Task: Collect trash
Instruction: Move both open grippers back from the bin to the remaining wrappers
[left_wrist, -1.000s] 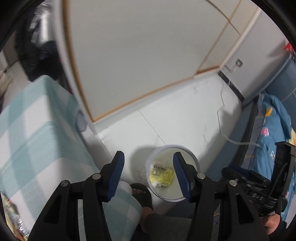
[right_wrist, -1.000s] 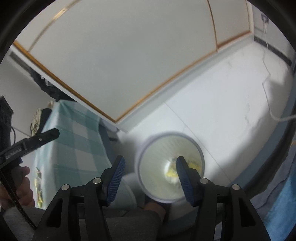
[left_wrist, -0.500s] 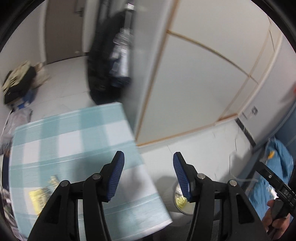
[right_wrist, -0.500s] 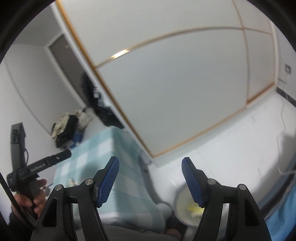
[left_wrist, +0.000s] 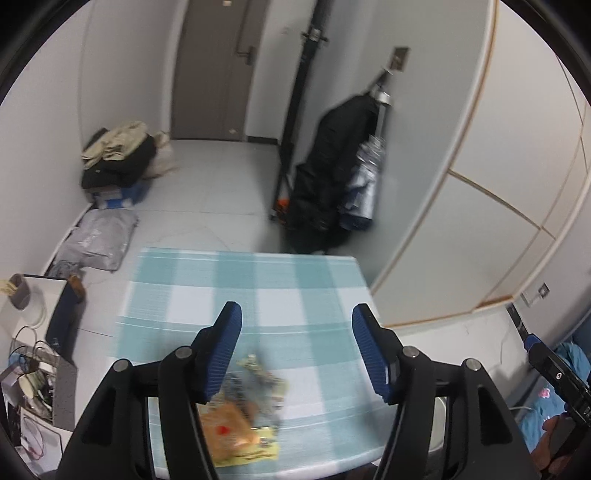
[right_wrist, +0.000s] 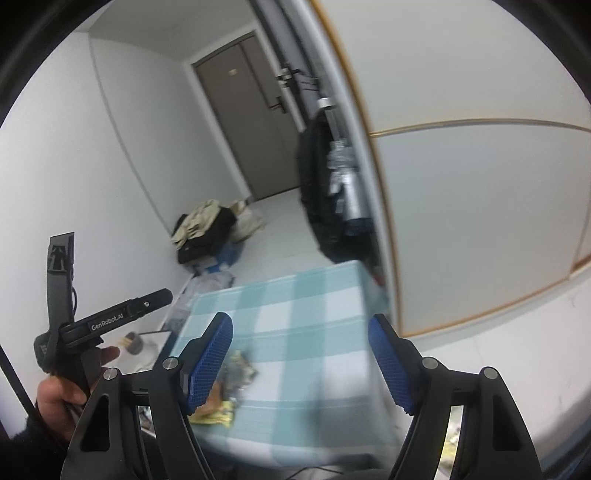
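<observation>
While unheld, two wrappers (left_wrist: 240, 417) on table (left_wrist: 295, 295).

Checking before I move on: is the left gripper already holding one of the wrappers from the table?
No. The left gripper is open and empty above the checked table, with the wrappers lying below it.

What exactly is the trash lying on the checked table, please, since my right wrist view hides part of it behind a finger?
Observer: The left wrist view shows an orange packet lying on a yellow wrapper. A crumpled clear wrapper lies just beyond them on the table.
Operator: Thank you. Is the left gripper open?
Observer: Yes, the left gripper is open, with nothing held between its fingers.
Operator: Does the pile sit centred between them?
Observer: No, it sits toward the left finger, which hides part of it.
</observation>
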